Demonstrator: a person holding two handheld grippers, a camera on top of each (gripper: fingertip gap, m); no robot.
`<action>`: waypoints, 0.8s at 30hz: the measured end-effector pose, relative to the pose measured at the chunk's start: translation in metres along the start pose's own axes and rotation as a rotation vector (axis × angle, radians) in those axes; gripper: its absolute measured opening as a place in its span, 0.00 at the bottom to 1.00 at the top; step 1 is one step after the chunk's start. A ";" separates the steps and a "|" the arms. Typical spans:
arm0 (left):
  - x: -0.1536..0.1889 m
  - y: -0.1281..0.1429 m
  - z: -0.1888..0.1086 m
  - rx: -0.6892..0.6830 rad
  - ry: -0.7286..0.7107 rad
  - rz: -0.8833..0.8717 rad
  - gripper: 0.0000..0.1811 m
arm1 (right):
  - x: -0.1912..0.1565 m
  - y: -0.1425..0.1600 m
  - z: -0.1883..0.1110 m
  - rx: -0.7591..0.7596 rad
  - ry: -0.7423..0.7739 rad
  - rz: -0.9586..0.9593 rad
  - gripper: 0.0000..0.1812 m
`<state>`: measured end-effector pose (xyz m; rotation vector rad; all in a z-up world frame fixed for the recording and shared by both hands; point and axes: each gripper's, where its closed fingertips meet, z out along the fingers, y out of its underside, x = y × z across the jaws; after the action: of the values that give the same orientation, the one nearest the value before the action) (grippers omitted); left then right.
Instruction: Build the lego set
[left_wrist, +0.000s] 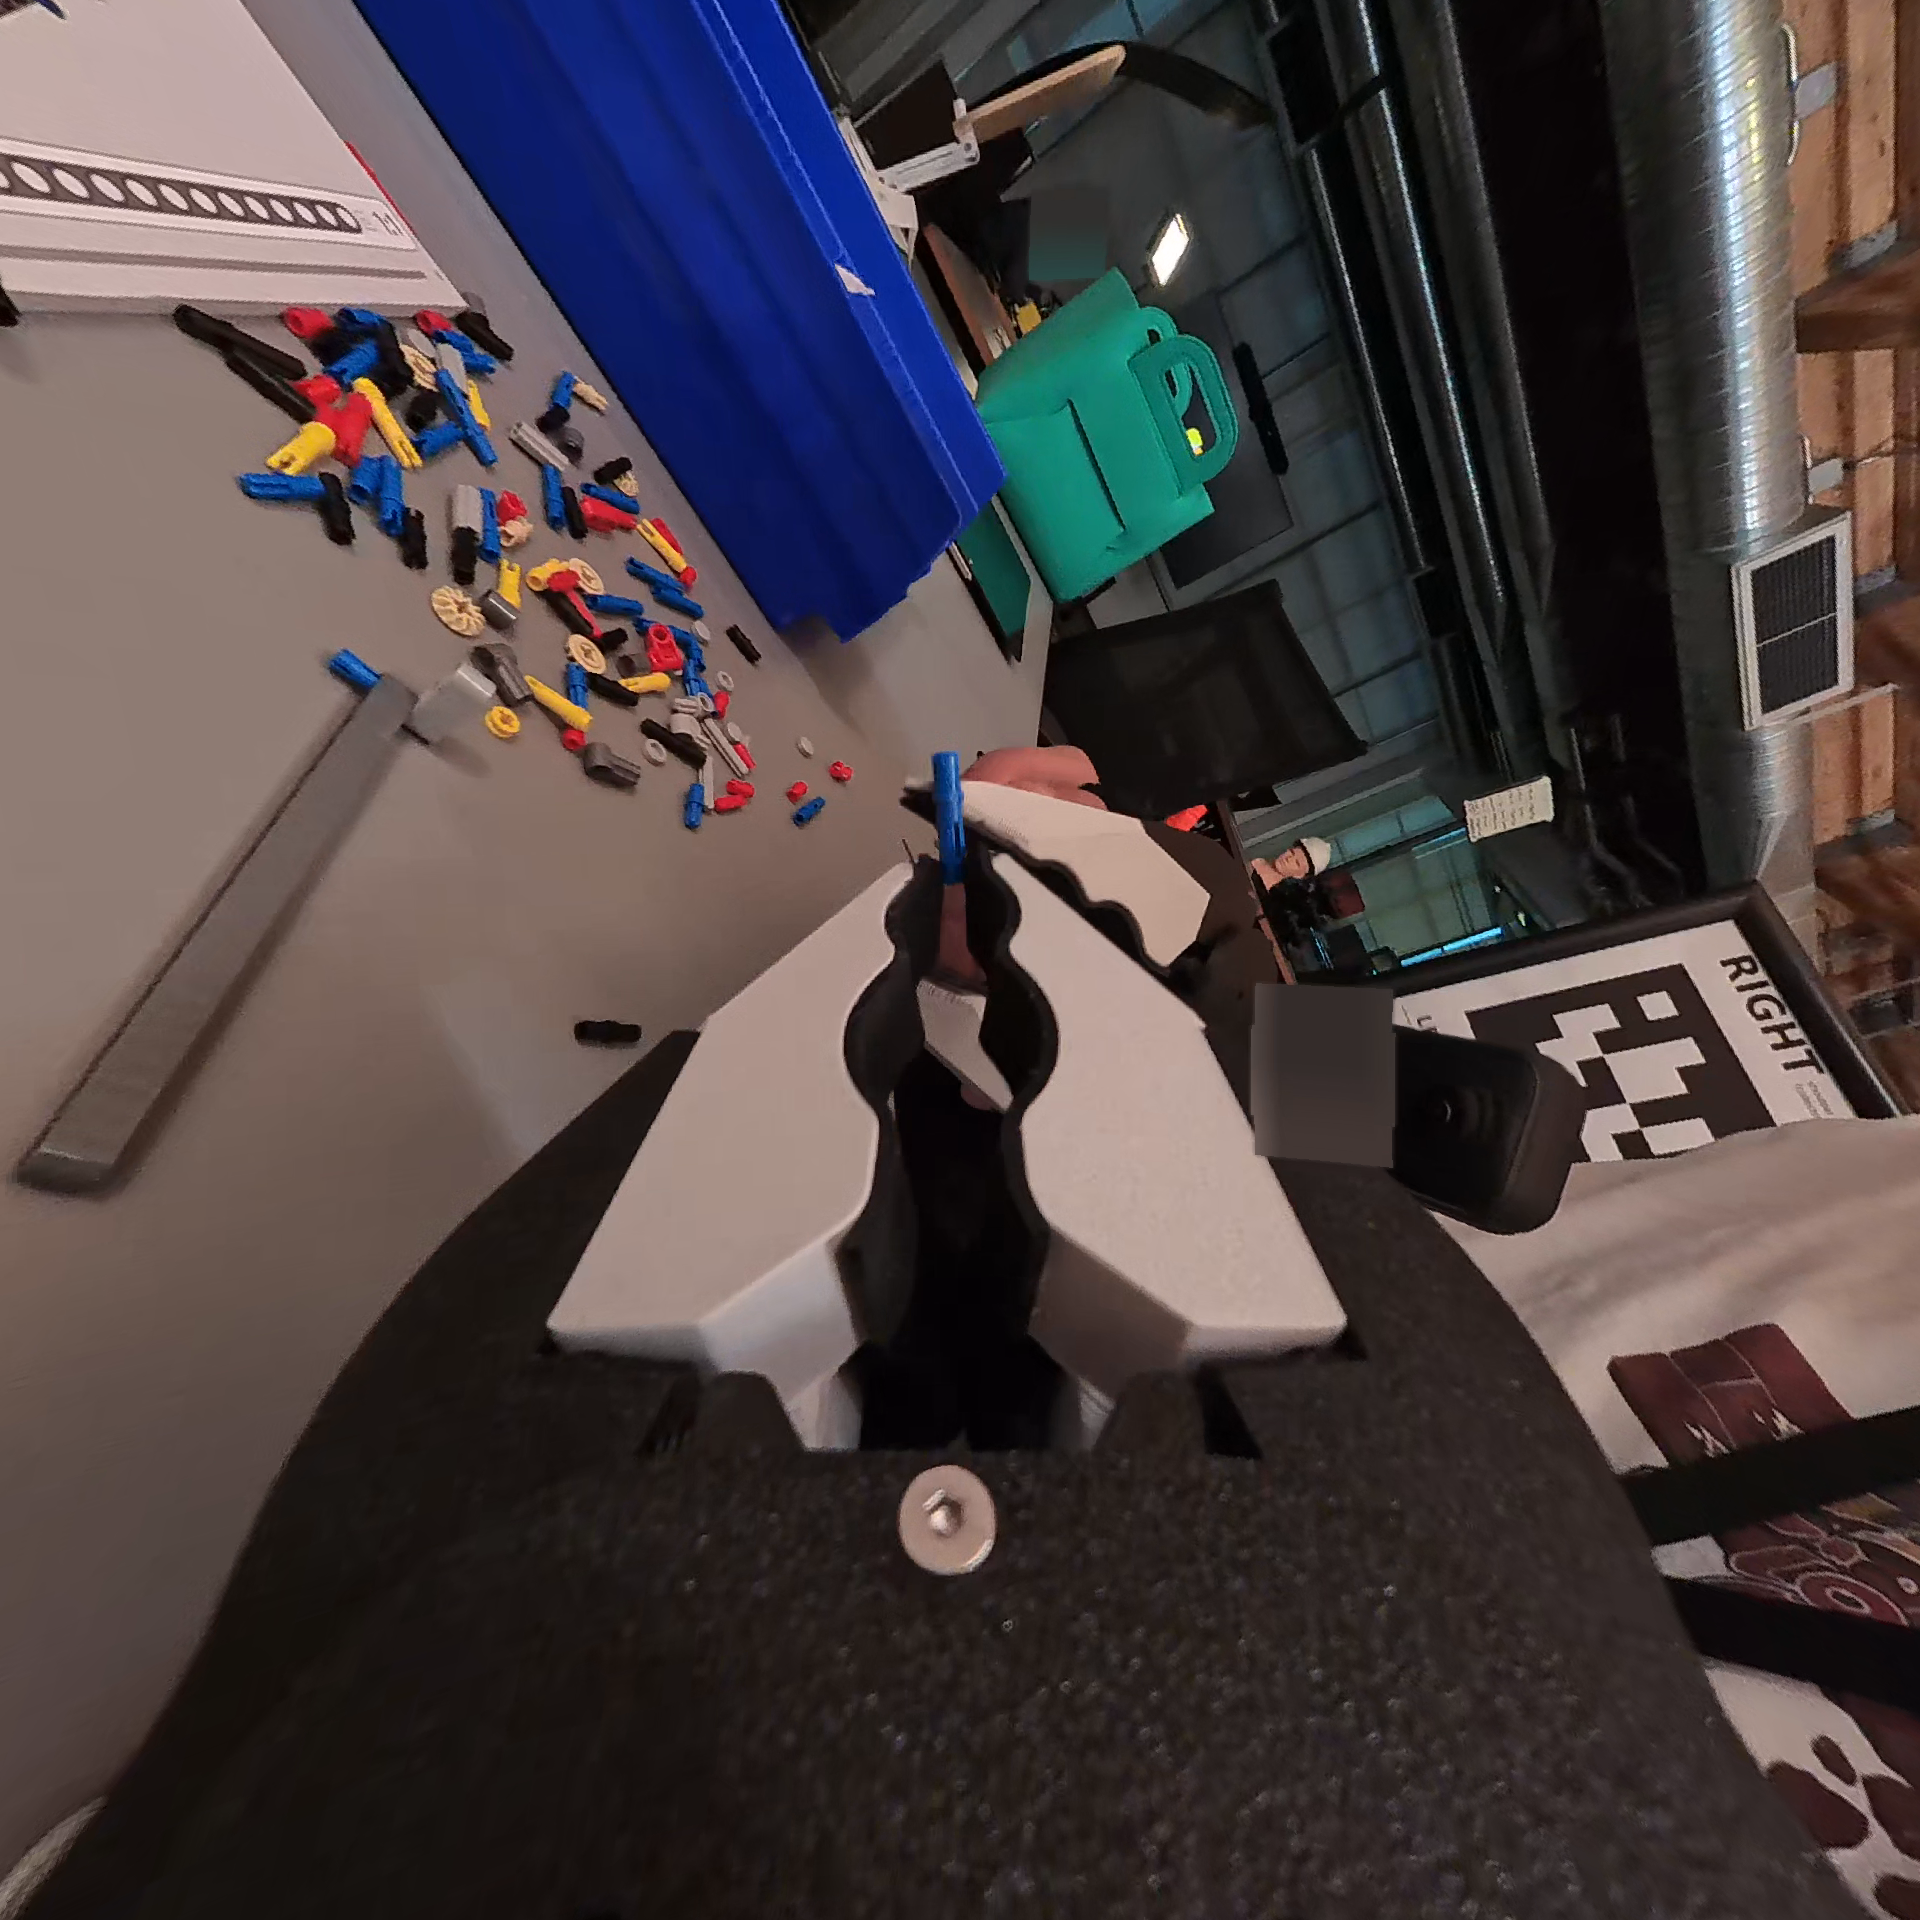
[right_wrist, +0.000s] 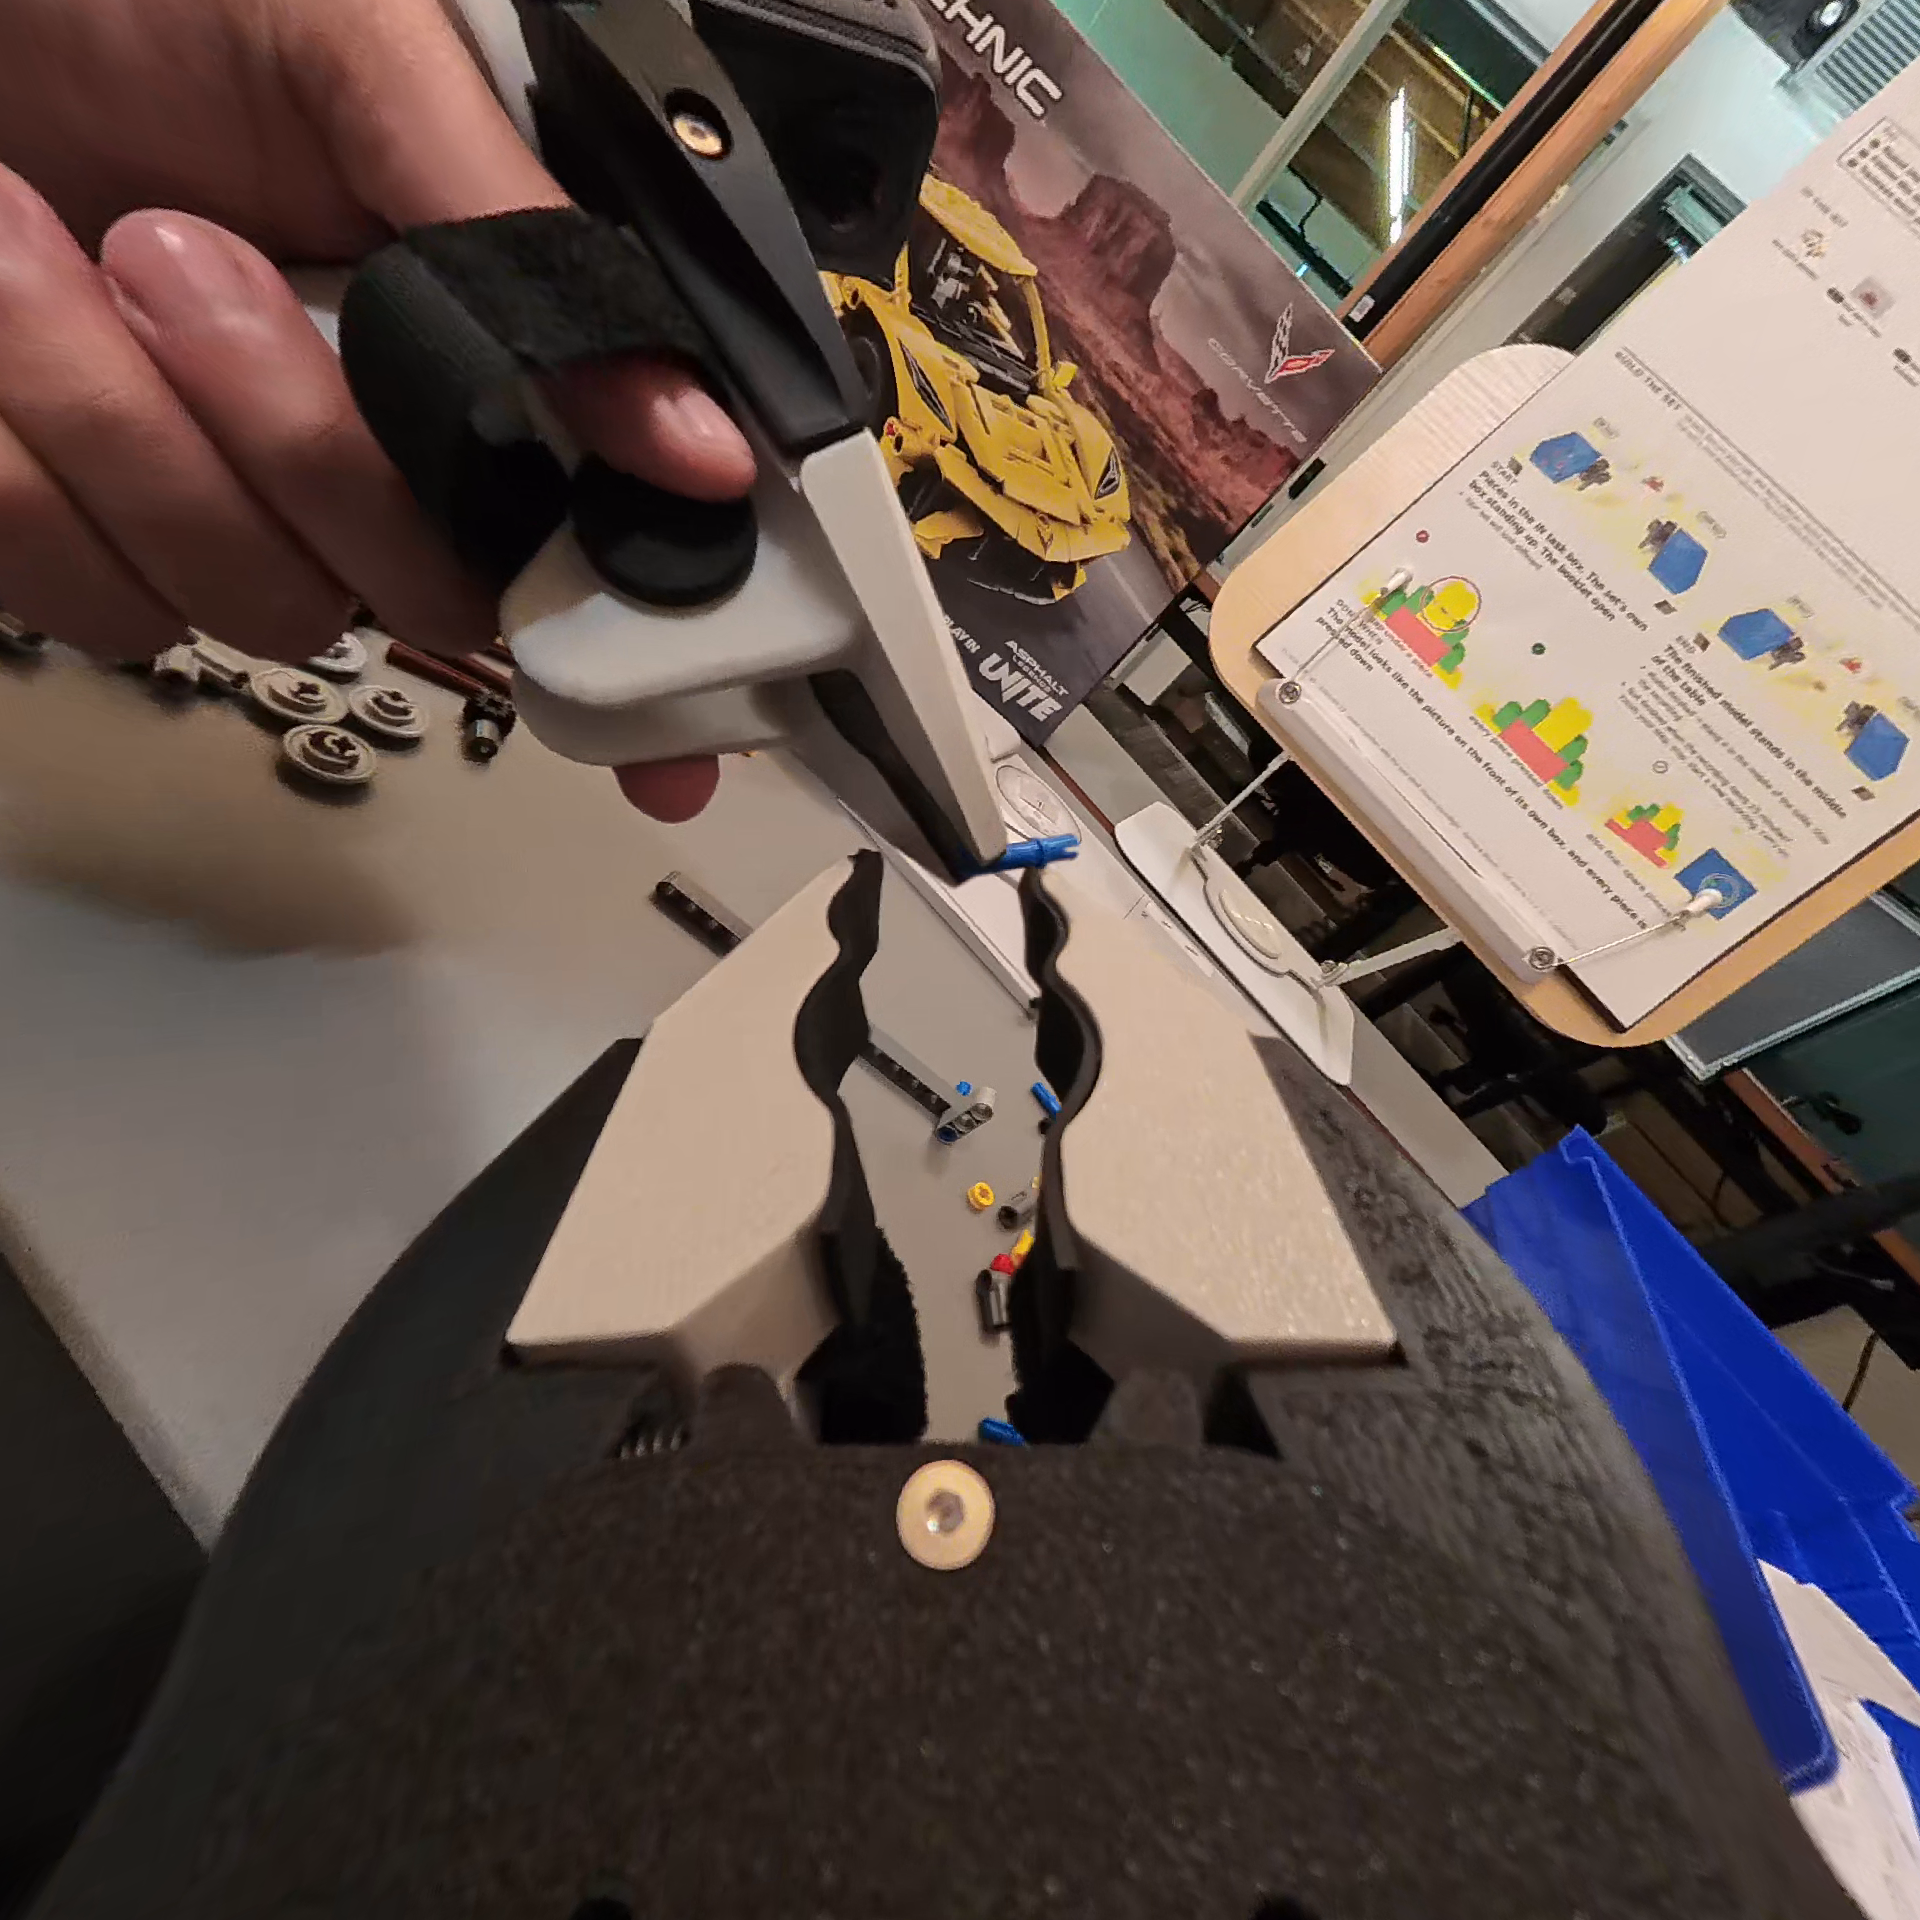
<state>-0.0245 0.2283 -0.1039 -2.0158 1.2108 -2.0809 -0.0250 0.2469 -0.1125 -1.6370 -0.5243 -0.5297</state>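
My left gripper (left_wrist: 951, 883) is shut on a small blue pin (left_wrist: 948, 805), which sticks out past its tips. In the right wrist view the left gripper (right_wrist: 971, 844) comes in from the upper left, held by a hand, with the blue pin (right_wrist: 1034, 850) pointing right. The pin hangs just above the fingertips of my right gripper (right_wrist: 951, 878), which is open and empty. One white finger (left_wrist: 1081, 862) of the right gripper shows right behind the pin in the left wrist view. A pile of small coloured Lego pieces (left_wrist: 499, 520) lies on the grey table.
A long grey beam (left_wrist: 208, 935) and a black pin (left_wrist: 608, 1031) lie near the pile. A shorter beam with blue pins (right_wrist: 940, 1107) lies below my right gripper. Grey round parts (right_wrist: 322, 717), the set's box (right_wrist: 1039, 416), a sheet on a stand (right_wrist: 1610, 675) and a blue bin (left_wrist: 707, 291) surround the work area. Both grippers' tips are close together, under 4 cm apart.
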 end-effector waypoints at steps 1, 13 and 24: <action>-0.001 0.000 0.000 0.006 -0.004 -0.001 0.02 | -0.002 0.000 0.000 0.000 -0.010 0.000 0.15; 0.016 -0.005 -0.003 0.052 0.186 -0.150 0.00 | 0.009 -0.020 -0.017 0.197 -0.189 0.387 0.10; 0.023 0.000 0.006 0.051 0.208 0.034 0.01 | 0.028 -0.037 -0.029 0.371 -0.407 0.890 0.12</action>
<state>-0.0230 0.2137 -0.0848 -1.7818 1.1942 -2.3270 -0.0267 0.2239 -0.0630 -1.4347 -0.1247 0.5387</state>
